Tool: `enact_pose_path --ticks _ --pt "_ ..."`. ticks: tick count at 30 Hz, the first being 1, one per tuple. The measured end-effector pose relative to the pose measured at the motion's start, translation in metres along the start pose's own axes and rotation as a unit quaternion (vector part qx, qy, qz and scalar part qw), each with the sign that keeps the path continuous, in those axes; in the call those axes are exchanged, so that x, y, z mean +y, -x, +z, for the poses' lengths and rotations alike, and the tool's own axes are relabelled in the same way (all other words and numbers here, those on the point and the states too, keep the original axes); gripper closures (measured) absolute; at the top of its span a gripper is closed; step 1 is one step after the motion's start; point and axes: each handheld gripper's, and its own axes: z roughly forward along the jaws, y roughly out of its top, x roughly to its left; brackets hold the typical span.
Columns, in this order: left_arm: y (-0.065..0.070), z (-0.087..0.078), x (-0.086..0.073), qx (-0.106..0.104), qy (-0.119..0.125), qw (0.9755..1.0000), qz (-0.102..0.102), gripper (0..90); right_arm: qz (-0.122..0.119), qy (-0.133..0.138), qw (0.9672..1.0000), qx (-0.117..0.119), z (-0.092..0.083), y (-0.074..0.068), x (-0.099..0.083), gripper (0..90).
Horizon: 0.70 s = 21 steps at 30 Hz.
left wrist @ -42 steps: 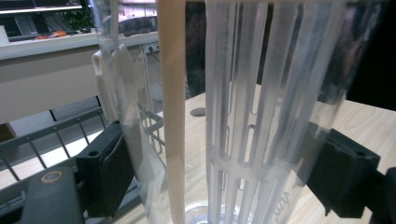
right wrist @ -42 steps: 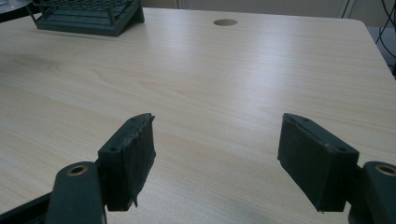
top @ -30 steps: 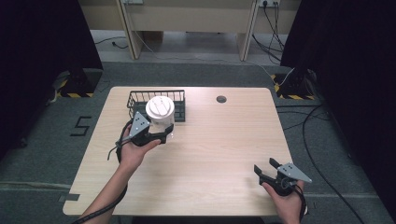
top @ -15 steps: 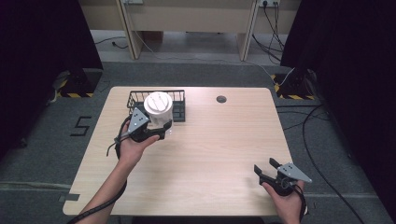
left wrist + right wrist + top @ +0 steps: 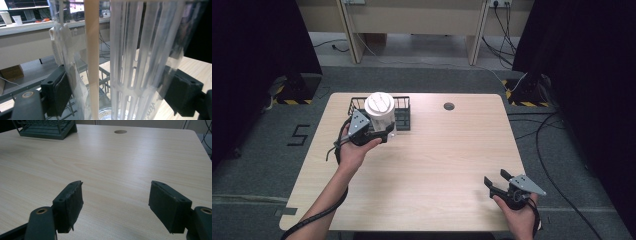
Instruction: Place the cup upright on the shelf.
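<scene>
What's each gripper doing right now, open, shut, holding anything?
Left gripper: shut on the clear plastic container, held over the wire basket.
Right gripper: open, holding nothing, low over the table.

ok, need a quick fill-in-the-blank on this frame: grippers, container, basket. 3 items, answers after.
1. The clear container is clamped in the ____ gripper.
2. The right gripper holds nothing; its jaws stand ____.
3. The container is held at the black wire ____ at the table's far side.

Missing words: left; open; basket
</scene>
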Motion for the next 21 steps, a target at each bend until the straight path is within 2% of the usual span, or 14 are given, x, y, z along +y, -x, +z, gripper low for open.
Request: enact_pose_path --ticks 13,21 --pt "-0.010 0.006 0.006 0.012 0.000 0.9999 -0.007 17.4 0.001 0.001 1.0000 0.000 0.000 0.000 0.000 27.9" --pt "-0.015 0.010 0.010 0.017 0.003 0.9998 -0.005 17.4 0.001 0.001 1.0000 0.000 0.000 0.000 0.000 28.0"
